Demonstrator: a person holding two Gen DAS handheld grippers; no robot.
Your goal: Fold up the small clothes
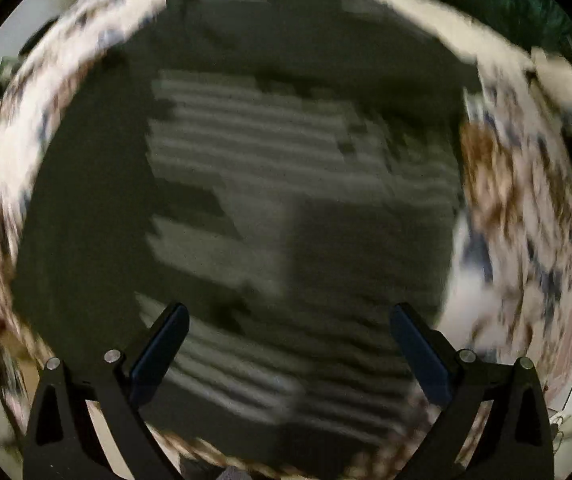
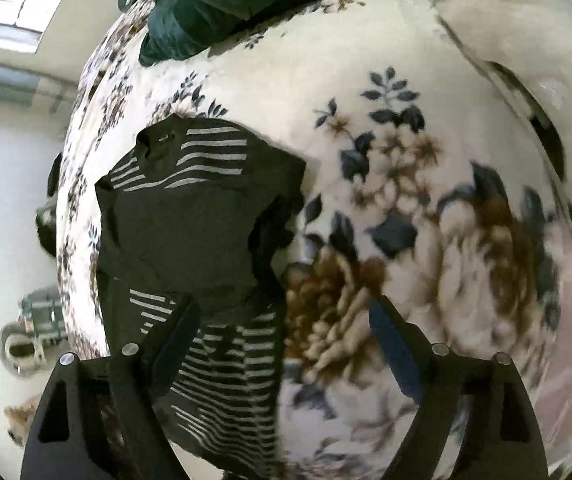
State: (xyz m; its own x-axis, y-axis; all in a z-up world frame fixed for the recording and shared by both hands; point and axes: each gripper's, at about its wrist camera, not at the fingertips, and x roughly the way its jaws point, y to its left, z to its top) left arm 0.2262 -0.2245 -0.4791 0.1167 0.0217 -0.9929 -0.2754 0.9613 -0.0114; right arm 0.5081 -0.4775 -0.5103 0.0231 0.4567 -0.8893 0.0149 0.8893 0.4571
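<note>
My right gripper [image 2: 284,320] stands spread wide with nothing between its fingers, over the near edge of the dark striped shirt [image 2: 190,216], which lies partly folded on the flowered blanket [image 2: 406,152]. My left gripper [image 1: 288,332] is spread too, empty, pointing straight down over the same shirt [image 1: 270,184].

To fold well from here, I judge I should take two matching points along one edge, lift only enough to clear the cloth beneath, and lay the fold square so the stripes line up — no dragging, or the layers under will bunch.

The left view is badly smeared, so I cannot make out hems or sleeves there. From the right, the shirt's near end runs under my left finger [image 2: 174,344] and out of sight — its far right edge looks rumpled.
</note>
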